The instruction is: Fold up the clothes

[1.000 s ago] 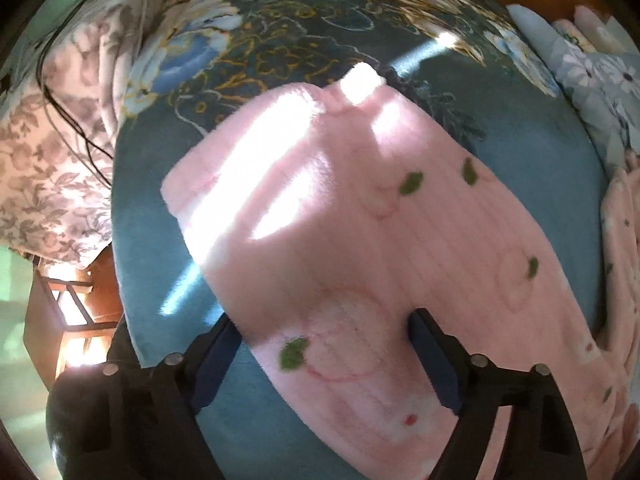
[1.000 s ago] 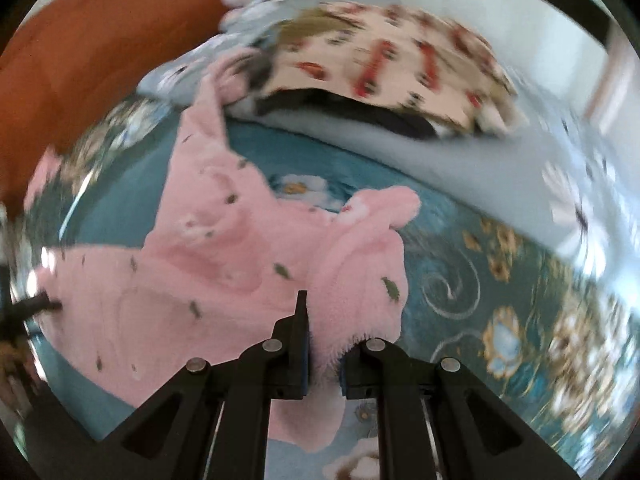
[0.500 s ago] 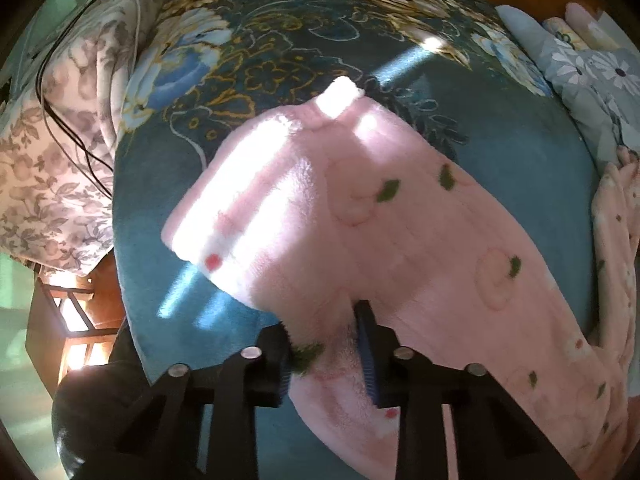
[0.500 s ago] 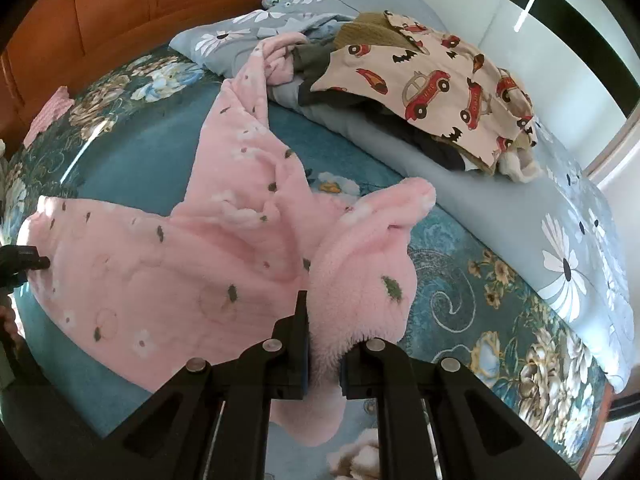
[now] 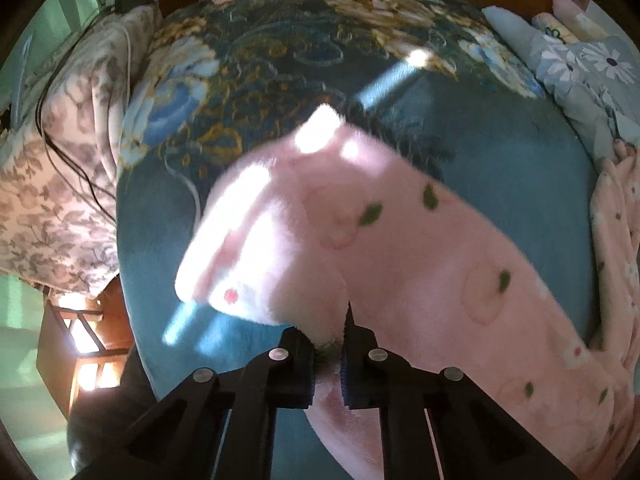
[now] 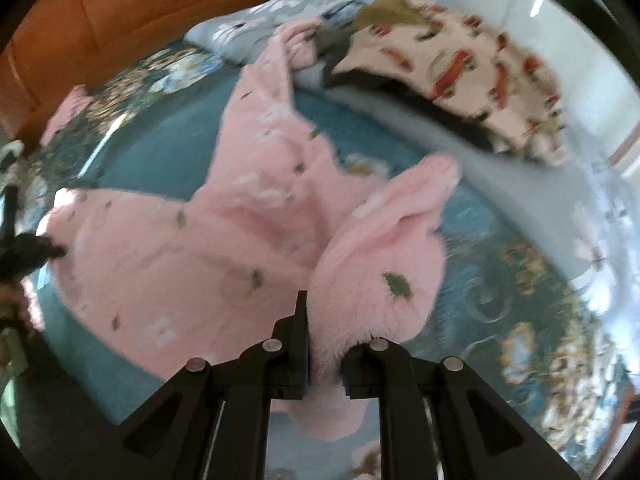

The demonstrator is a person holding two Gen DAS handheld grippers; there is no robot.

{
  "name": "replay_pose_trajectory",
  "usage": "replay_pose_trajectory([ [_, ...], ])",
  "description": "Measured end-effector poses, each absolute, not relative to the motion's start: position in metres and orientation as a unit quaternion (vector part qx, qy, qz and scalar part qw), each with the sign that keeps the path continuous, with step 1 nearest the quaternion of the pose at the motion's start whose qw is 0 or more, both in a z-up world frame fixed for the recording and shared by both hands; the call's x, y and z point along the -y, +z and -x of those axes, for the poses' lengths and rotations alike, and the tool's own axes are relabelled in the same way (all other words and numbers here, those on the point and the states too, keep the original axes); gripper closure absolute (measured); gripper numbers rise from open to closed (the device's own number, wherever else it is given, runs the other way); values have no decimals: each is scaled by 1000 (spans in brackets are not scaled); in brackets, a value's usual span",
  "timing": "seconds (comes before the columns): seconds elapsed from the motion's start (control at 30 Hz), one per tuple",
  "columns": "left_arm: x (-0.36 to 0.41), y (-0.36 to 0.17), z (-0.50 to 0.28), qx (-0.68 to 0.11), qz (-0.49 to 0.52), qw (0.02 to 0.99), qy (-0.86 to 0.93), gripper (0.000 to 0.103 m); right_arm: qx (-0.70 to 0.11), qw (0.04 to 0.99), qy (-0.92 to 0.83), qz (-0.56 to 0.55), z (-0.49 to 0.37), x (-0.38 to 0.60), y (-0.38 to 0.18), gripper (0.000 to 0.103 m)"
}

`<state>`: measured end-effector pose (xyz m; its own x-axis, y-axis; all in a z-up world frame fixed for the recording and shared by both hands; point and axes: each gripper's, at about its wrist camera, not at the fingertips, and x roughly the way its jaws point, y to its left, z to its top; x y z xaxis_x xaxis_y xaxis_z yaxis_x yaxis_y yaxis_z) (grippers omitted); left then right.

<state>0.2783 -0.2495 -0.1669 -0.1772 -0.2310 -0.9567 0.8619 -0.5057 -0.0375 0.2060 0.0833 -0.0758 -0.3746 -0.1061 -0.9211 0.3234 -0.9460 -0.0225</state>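
Note:
A fluffy pink garment (image 5: 400, 248) with small green leaf and red dot prints lies spread on a teal floral blanket (image 5: 248, 80). My left gripper (image 5: 328, 344) is shut on the garment's near edge and lifts that corner off the blanket. In the right wrist view the same pink garment (image 6: 248, 216) stretches across the bed. My right gripper (image 6: 326, 352) is shut on a bunched fold of it. The left gripper (image 6: 28, 252) shows at the garment's far left end.
A floral quilt (image 5: 52, 184) with black cables hangs at the left. Grey daisy pillows (image 5: 580, 76) lie at the right. A pile with a car-print cloth (image 6: 460, 60) sits on a grey sheet. An orange wooden headboard (image 6: 100, 12) stands behind.
My left gripper went from open over the garment to shut on its edge, and has lifted that corner. My right gripper stays shut on its fold and has moved slightly.

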Motion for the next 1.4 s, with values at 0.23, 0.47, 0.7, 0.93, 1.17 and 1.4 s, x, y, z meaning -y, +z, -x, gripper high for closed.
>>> replay_pose_trajectory([
  [0.23, 317, -149, -245, -277, -468, 405, -735, 94, -47, 181, -799, -572, -223, -113, -81, 61],
  [0.47, 357, -119, -236, -240, -449, 395, -765, 94, 132, 128, -813, -552, -187, -189, -76, 53],
  [0.7, 368, -141, -265, -266, -458, 401, -747, 94, 287, 64, -788, -541, -163, -259, -86, 53],
  [0.93, 371, -160, -278, -280, -472, 406, -731, 94, 289, 21, -782, -551, -187, -298, -95, 52],
  [1.17, 367, -144, -283, -285, -459, 394, -743, 94, 317, 6, -775, -546, -109, -305, -146, 43],
  [1.4, 370, -142, -289, -299, -457, 386, -743, 94, 336, -20, -736, -587, -71, -301, -188, 43],
])
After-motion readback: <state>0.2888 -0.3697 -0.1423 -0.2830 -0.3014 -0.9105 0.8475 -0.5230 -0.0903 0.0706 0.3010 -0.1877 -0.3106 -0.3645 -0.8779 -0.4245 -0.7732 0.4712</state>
